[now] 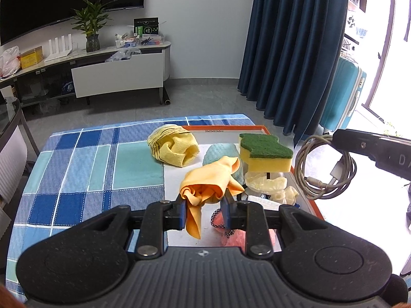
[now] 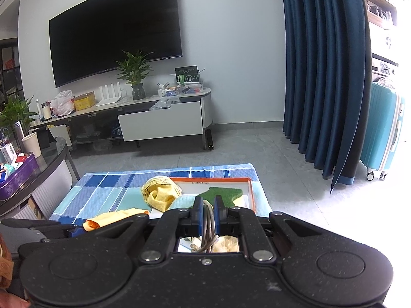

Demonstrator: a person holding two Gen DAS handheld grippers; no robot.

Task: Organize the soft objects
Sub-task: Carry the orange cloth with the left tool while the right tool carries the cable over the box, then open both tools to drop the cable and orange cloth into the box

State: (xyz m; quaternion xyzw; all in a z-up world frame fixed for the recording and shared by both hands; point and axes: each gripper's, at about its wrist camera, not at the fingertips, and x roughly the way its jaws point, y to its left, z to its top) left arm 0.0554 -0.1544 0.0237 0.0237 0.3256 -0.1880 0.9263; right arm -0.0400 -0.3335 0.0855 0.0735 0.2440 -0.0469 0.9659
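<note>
My left gripper (image 1: 204,206) is shut on an orange cloth (image 1: 209,181) and holds it above the orange-rimmed tray (image 1: 223,127). My right gripper (image 2: 207,214) is shut on a coiled grey cable (image 2: 207,227), which hangs at the right of the left wrist view (image 1: 325,169). In the tray lie a yellow-green sponge (image 1: 265,152), a teal cloth (image 1: 221,152), pale gloves (image 1: 267,183) and a pink item (image 1: 231,231). A yellow cloth (image 1: 173,145) sits on the tray's left rim. The orange cloth also shows in the right wrist view (image 2: 115,219).
The tray stands on a table with a blue checked cloth (image 1: 90,169). A TV stand (image 2: 159,118) and dark TV are at the back wall, a blue curtain (image 2: 321,77) and teal suitcase (image 2: 382,133) at the right, a glass side table (image 2: 38,164) at the left.
</note>
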